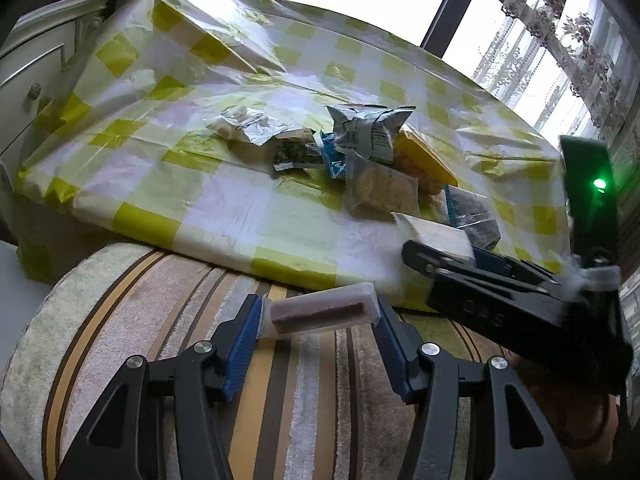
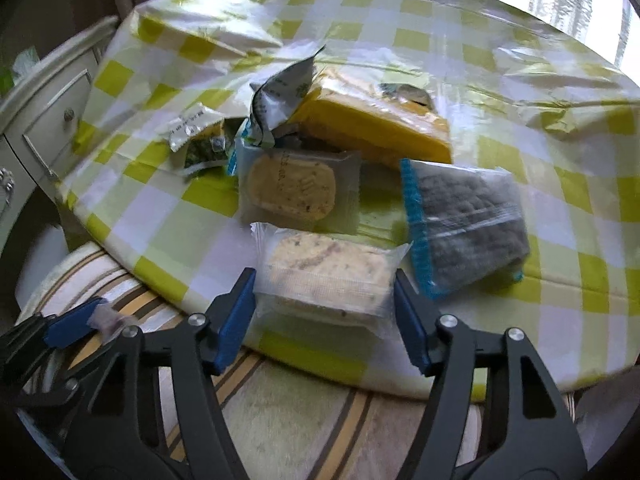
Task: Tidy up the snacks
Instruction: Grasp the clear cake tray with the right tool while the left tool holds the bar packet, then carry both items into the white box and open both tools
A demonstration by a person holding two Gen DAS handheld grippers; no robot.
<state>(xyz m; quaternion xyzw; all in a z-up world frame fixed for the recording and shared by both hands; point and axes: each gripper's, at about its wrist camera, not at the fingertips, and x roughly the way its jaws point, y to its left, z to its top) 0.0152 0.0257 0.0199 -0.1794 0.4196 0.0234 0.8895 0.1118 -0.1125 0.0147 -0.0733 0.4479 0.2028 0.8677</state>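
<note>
The left gripper (image 1: 318, 320) is clamped on a clear-wrapped brown bar (image 1: 320, 313), held crosswise between its blue ribbed pads over a striped cushion (image 1: 160, 320) at the table's near edge. The right gripper (image 2: 324, 312) straddles a pale biscuit pack (image 2: 326, 276) at the near edge of the table; its left pad meets the wrapper, but whether the right pad bears on it cannot be told, so no firm grasp is confirmed. Progress is judged early: two items are in hand or nearly so, and the rest remain in one loose heap with no sorted group visible. In the right wrist view, from the pale pack: a round biscuit pack (image 2: 298, 190) lies at 12 o'clock, a dark pack with blue crimped edge (image 2: 468, 220) at 2 o'clock, a yellow pouch (image 2: 372, 124) beyond at 1 o'clock, a crumpled foil bag (image 2: 280, 96) and small sachet (image 2: 196, 124) toward 11 o'clock. Wrappers are thin, glossy, crinkled film; contents appear flat and rigid. The checked tablecloth (image 2: 520, 80) is creased, shiny plastic.
</note>
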